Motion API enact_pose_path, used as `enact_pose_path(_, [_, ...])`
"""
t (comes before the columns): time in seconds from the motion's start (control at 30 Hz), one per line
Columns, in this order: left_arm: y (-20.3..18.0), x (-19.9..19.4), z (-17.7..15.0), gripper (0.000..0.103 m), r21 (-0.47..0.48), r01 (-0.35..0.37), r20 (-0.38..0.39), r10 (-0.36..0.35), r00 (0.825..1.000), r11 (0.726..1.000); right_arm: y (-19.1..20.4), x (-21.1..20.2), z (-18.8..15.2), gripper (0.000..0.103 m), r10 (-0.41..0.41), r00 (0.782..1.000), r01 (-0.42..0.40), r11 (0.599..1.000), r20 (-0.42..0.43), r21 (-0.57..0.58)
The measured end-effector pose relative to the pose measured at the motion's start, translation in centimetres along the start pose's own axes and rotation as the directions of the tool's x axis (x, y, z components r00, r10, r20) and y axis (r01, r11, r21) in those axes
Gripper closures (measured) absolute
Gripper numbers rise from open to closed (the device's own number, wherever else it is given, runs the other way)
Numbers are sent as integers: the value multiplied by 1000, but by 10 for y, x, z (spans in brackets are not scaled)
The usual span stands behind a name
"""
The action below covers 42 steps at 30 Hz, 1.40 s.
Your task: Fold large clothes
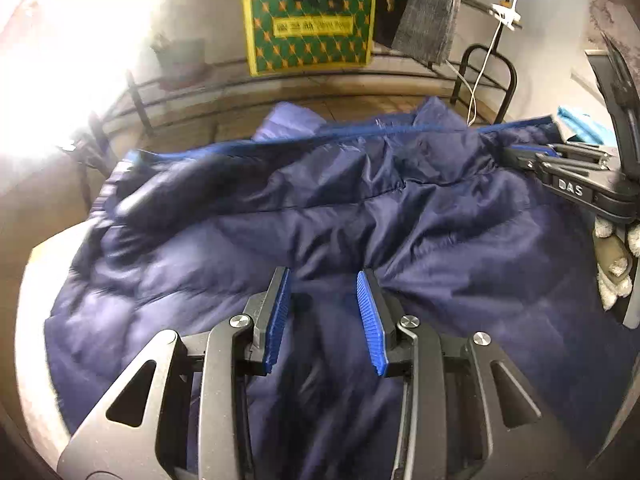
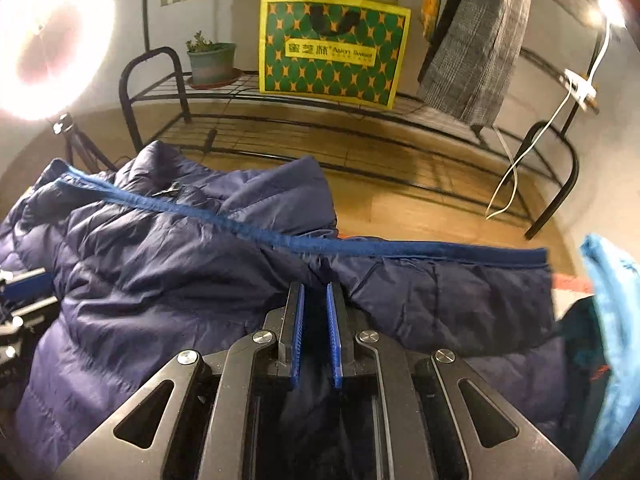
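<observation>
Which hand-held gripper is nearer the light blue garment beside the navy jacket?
Right. The right hand-held gripper grips the navy jacket close beside the light blue garment; the left hand-held gripper sits open farther across the jacket.

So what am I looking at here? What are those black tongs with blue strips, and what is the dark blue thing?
No robot: a person holds one pair of tongs in each hand, each with a camera looking along its fingers. One picture is from the left tongs, open above a navy puffer jacket spread out for folding. The other is from the right tongs, nearly closed, pinching the jacket near its blue-trimmed edge. Behind stand a metal rack, a green-and-yellow bag and a potted plant.
</observation>
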State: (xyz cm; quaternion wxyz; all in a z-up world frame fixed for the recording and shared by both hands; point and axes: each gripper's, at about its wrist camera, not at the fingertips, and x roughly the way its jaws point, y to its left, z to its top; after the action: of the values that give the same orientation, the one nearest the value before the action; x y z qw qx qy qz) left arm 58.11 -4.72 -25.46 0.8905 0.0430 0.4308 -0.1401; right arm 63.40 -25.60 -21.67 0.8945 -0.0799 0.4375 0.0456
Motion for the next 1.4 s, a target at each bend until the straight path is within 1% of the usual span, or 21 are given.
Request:
enact_pose_path(0.07, [9, -22, -9, 67, -14, -16, 38, 16, 999, 1000, -2, -20, -6, 93, 37, 999, -38, 999, 18, 12])
enact_pose_path(0.17, [33, -53, -36, 67, -84, -24, 53, 28, 998, 996, -1, -62, -31, 93, 159, 986, -161, 986, 41, 44])
enact_pose_path(0.23, [47, -63, -59, 67, -99, -61, 34, 65, 997, 993, 9, -90, -52, 93, 278, 959, -281, 959, 47, 48])
enact_pose_path(0.33, [63, -62, -82, 67, -112, -113, -7, 113, 994, 987, 42, -120, -80, 93, 377, 925, -376, 926, 54, -15])
enact_pose_path(0.4, [75, -60, -96, 67, -138, -142, -25, 140, 990, 980, 69, -127, -99, 93, 419, 907, -417, 906, 27, -73])
enact_pose_path(0.43, [77, -58, -99, 64, -126, -159, -26, 157, 987, 979, 81, -126, -107, 93, 407, 914, -403, 909, 11, -106])
enact_pose_path(0.5, [78, -53, -103, 62, -107, -167, -27, 165, 986, 980, 98, -113, -125, 93, 319, 948, -318, 934, -23, -161])
enact_pose_path(0.57, [76, -54, -102, 62, -97, -181, -36, 178, 983, 979, 97, -99, -133, 93, 271, 961, -276, 948, -55, -158])
enact_pose_path(0.67, [67, -66, -96, 62, -83, -216, -47, 212, 976, 973, 82, -106, -129, 93, 267, 962, -271, 959, -47, -83])
enact_pose_path(0.73, [58, -86, -93, 62, -97, -192, -5, 192, 981, 977, 64, -129, -128, 93, 307, 952, -307, 952, 7, -1])
enact_pose_path(0.77, [52, -97, -92, 62, -100, -171, 17, 174, 985, 980, 56, -139, -130, 87, 319, 947, -320, 947, 29, 36])
enact_pose_path(0.8, [41, -107, -91, 62, -92, -146, 36, 150, 988, 985, 42, -154, -136, 75, 318, 946, -322, 943, 63, 85])
enact_pose_path(0.87, [18, -119, -88, 62, -61, -107, 62, 111, 992, 992, 18, -174, -150, 61, 286, 952, -301, 941, 109, 153])
enact_pose_path(0.93, [-9, -123, -84, 62, -29, -57, 73, 59, 996, 998, -4, -186, -166, 61, 251, 959, -276, 933, 134, 231])
enact_pose_path(1.0, [-45, -120, -83, 62, 16, 0, 76, -1, 997, 1000, -28, -193, -185, 60, 215, 966, -251, 912, 141, 325])
enact_pose_path(1.03, [-61, -115, -84, 62, 44, 8, 76, -12, 997, 999, -40, -195, -196, 58, 197, 971, -236, 895, 139, 380])
enact_pose_path(1.1, [-91, -101, -85, 62, 104, 13, 63, -19, 998, 995, -59, -195, -211, 45, 163, 979, -203, 860, 125, 469])
enact_pose_path(1.2, [-120, -81, -95, 62, 144, 2, 42, -8, 999, 990, -84, -195, -235, 42, 113, 989, -149, 804, 98, 576])
enact_pose_path(1.3, [-136, -53, -110, 62, 224, -76, 22, 73, 997, 971, -102, -187, -245, 42, 124, 989, -147, 763, 81, 630])
enact_pose_path(1.37, [-133, -51, -114, 62, 212, -66, 30, 61, 998, 975, -107, -183, -250, 42, 152, 984, -172, 734, 88, 657])
enact_pose_path(1.4, [-129, -53, -110, 62, 193, -43, 10, 42, 999, 980, -109, -181, -251, 42, 170, 981, -192, 720, 99, 666])
